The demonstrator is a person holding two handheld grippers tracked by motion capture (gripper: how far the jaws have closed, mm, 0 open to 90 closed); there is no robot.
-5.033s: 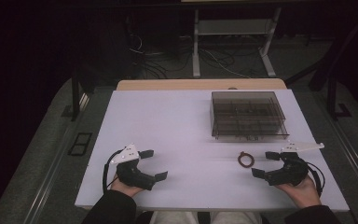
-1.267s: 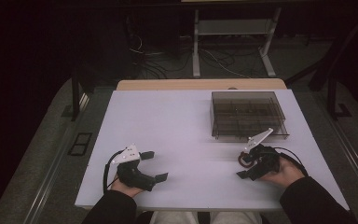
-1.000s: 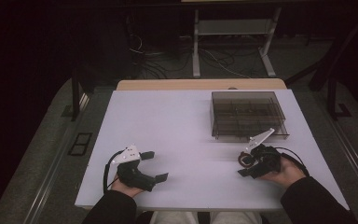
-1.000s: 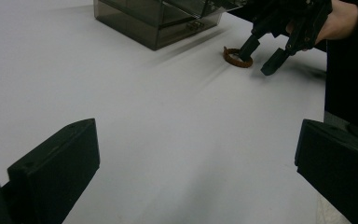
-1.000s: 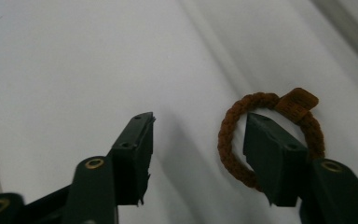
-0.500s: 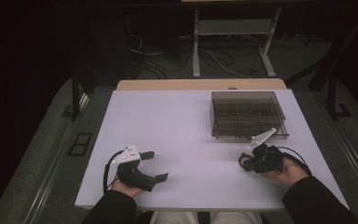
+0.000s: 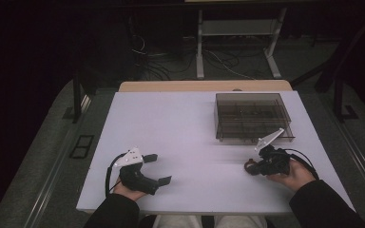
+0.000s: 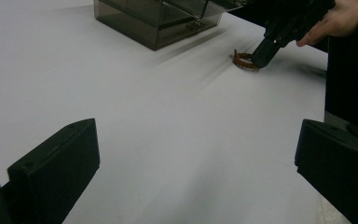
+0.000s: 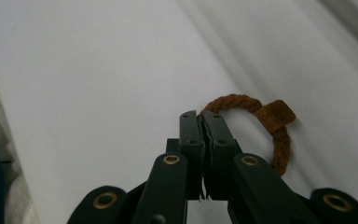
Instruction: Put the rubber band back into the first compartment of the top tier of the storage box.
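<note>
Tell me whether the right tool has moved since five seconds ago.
Yes. The right tool has swung toward the table's middle, nearer the smoky box, and now pinches the brown band.

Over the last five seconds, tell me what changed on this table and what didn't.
The right gripper swung left and down onto the brown ring, and its jaws have closed on the band. The ring still lies on the table, roughly where it was. The left gripper stayed open in place, and the smoky box has not moved.
</note>
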